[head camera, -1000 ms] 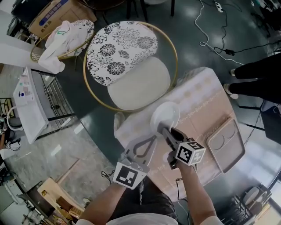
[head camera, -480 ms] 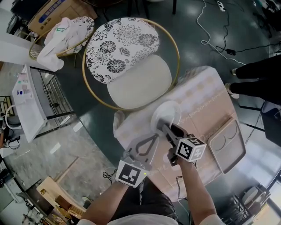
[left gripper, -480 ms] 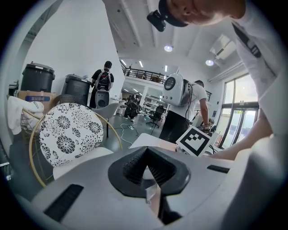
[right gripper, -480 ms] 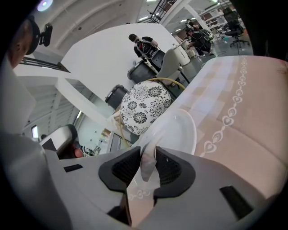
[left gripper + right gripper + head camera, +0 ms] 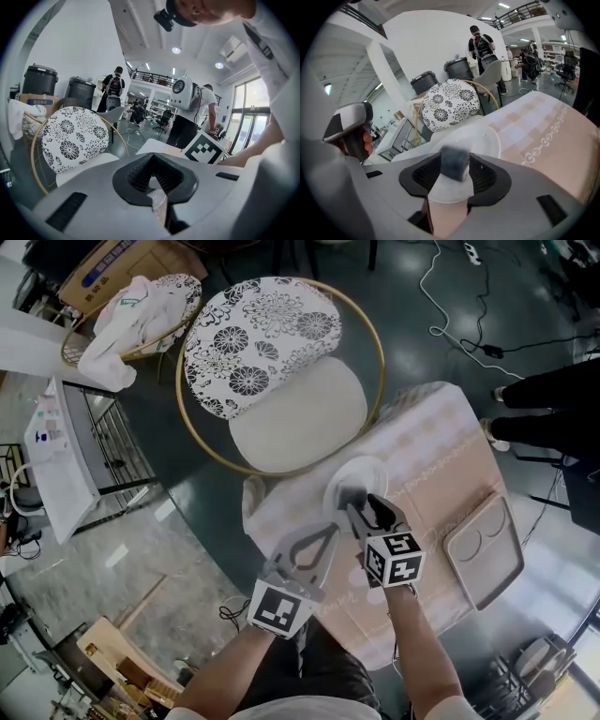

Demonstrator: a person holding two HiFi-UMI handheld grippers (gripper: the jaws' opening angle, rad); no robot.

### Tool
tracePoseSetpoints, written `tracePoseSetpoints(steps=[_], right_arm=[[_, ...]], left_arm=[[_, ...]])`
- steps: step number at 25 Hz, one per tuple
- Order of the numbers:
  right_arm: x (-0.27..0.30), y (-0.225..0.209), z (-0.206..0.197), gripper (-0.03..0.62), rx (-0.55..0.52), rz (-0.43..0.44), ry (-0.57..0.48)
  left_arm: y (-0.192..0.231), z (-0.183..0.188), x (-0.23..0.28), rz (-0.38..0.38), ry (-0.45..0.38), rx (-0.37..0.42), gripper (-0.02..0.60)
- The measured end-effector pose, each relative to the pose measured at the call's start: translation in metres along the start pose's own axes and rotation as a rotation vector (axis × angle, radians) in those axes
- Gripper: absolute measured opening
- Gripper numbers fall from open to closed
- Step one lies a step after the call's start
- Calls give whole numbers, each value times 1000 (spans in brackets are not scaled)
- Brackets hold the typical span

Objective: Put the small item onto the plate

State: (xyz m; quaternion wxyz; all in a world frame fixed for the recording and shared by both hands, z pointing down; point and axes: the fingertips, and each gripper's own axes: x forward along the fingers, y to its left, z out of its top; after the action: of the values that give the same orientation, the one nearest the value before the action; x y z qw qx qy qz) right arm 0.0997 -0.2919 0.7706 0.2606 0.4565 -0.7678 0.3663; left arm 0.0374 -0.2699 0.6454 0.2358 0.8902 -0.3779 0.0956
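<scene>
A white plate [image 5: 362,468] sits on the pink tablecloth [image 5: 441,451] near the table's far edge. My right gripper [image 5: 360,505] hangs over the plate's near part. Its jaws are opening, and a small grey-blue block [image 5: 454,162] sits in the gap just above the plate [image 5: 490,140], looking loose between the pads. In the head view the block [image 5: 352,495] shows as a grey patch on the plate's near side. To the left, my left gripper [image 5: 323,535] hovers over the table's edge, shut with nothing in it; its pads meet at the tip [image 5: 151,172].
A beige two-well tray [image 5: 483,554] lies on the table at the right. Behind the table stands a round chair [image 5: 281,418] with a gold rim and a flowered back. Someone's dark legs [image 5: 553,399] stand at the right, with cables on the floor behind.
The right gripper's jaws have spread apart over the plate, and the grey block now shows between them. The left gripper has barely moved.
</scene>
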Motion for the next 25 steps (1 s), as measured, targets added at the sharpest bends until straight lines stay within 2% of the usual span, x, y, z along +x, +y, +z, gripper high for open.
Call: tracePoseSetpoints(steps=[5, 9, 14, 20, 25], right_arm=[[-13, 1, 10, 170, 5, -19, -31], [-38, 21, 27, 165, 28, 38, -72], [-86, 64, 59, 60, -2, 84, -184], [-146, 118, 104, 22, -90, 117, -328], [-200, 167, 113, 15, -159, 133, -381]], left_arm=[[-3, 3, -7, -4, 9, 23, 5], [-8, 12, -19, -3, 29, 25, 6], [-19, 33, -45, 4, 34, 38, 6], [-34, 67, -77, 15, 17, 21, 5], [-58, 87, -125, 19, -3, 14, 5]])
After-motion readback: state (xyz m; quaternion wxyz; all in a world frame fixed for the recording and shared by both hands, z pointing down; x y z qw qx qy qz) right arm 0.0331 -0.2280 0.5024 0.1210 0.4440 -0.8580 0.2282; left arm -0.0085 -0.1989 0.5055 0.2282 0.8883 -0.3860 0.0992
